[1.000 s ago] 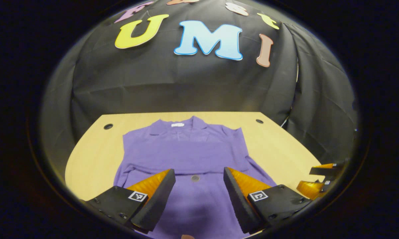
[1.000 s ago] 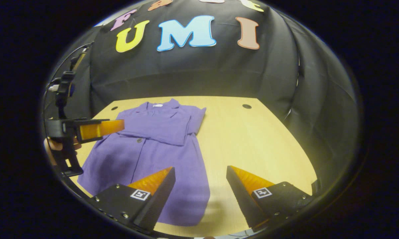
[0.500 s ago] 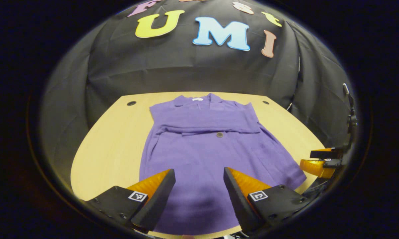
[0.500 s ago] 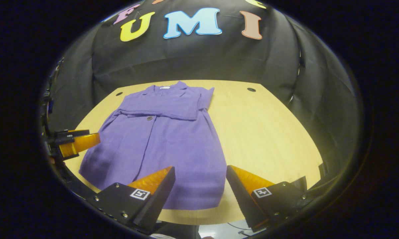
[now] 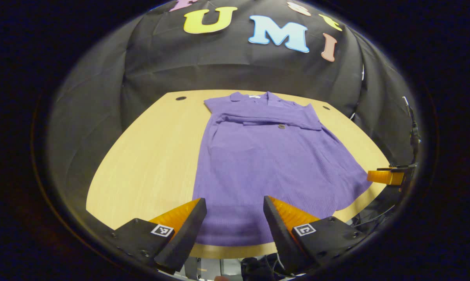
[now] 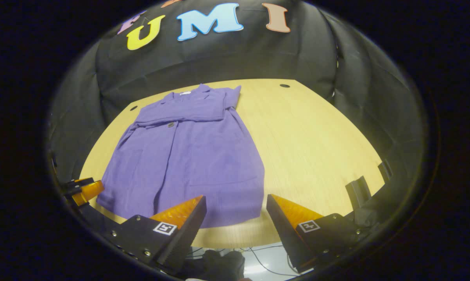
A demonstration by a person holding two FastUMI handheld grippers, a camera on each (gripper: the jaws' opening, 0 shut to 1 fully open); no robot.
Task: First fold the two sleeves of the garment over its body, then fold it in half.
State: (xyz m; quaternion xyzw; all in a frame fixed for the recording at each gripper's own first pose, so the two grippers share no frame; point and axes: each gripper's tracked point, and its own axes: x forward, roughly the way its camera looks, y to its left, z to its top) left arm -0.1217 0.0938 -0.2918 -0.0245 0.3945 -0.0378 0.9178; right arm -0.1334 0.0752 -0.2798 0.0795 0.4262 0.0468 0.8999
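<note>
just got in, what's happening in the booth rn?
A person holds two grippers over a purple button-front garment lying flat on a light wooden table. Both sleeves are folded across its chest. The left gripper and right gripper are open near the hem, holding nothing. The half fold isn't done yet.

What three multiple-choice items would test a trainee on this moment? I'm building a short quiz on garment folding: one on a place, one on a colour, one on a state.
1. Where does the garment lie?
A. flat on the wooden table
B. hanging on the booth wall
C. on the floor

2. What colour is the garment?
A. green
B. purple
C. white

3. How are the sleeves?
A. spread out to the sides
B. folded across the chest
C. held up by the fingers

Answers: 1 A, the fabric spreads over the tabletop in both views. 2 B, it is purple throughout. 3 B, a folded band lies across the chest below the collar.
</note>
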